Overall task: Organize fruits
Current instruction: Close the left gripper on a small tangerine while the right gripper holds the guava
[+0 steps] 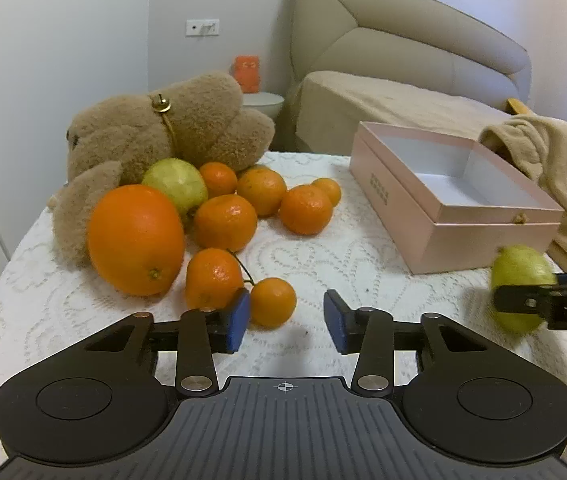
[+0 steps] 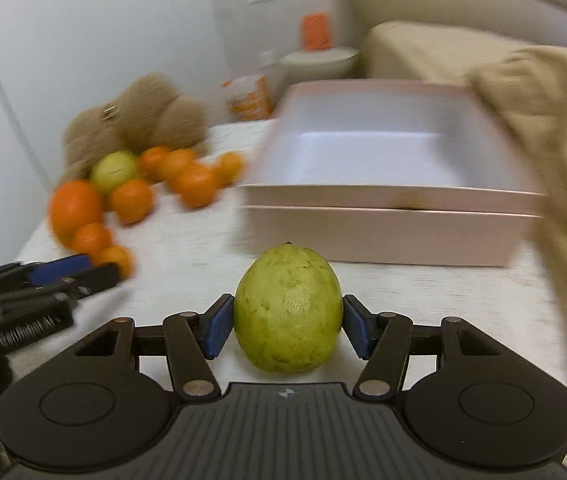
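Note:
My right gripper is shut on a green guava, held just in front of the open pink box; the guava also shows at the right of the left wrist view. My left gripper is open and empty above the lace tablecloth, with a small tangerine just beyond its left pad. A big orange, a second green guava and several tangerines lie in a pile at the left. The pink box is empty inside.
A brown plush toy lies behind the fruit pile. A beige cloth drapes at the box's right side. A beige sofa stands behind the table. The table's left edge is close to the wall.

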{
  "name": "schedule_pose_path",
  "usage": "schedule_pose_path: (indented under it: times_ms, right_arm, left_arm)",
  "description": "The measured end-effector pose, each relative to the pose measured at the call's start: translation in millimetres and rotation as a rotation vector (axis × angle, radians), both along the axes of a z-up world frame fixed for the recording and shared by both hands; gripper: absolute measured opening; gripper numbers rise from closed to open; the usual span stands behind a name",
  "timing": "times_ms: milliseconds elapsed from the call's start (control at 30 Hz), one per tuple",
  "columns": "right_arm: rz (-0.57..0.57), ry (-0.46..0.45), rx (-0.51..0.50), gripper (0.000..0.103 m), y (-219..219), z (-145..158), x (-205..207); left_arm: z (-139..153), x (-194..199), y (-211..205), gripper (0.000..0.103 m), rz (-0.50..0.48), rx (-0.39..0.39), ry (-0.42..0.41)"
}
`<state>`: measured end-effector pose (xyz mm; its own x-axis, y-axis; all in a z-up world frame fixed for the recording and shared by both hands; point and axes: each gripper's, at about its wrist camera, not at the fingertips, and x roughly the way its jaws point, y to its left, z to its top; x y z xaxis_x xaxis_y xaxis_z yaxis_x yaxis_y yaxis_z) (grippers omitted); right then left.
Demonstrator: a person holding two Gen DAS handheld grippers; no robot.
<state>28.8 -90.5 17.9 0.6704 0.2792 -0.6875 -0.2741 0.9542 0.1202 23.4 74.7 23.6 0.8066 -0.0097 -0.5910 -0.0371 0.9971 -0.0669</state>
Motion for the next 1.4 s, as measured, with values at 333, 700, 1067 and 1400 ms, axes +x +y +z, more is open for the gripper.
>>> schedule_pose_path:
  times_ms: [333, 700, 1067, 1400]
  right_arm:
    - [-0.041, -0.111, -0.014, 0.073, -28.2, -18.4, -9.4]
    - [-0.078, -0.084, 0.002, 0.078, -31.6, -27.5, -9.1]
    - [-0.080, -0.087, -0.021, 0.080, -28.3, -28.5, -10.3]
    - [-0.079, -0.085, -0.026, 0.082, -26.8, -29.3, -10.1]
  left_arm:
    - [-3.2, 16.4, -21.1, 0.045, 0.031, 0.127, -0.019]
    - [3.8, -7.8, -26.3, 0.043, -0.093, -0.002, -0.011]
    - [-1.0, 0.1, -24.8, 0.043, -0.038, 0.040, 0.020]
    - [-12.2, 12.2, -27.6, 0.045, -0.029, 0.062, 0.053]
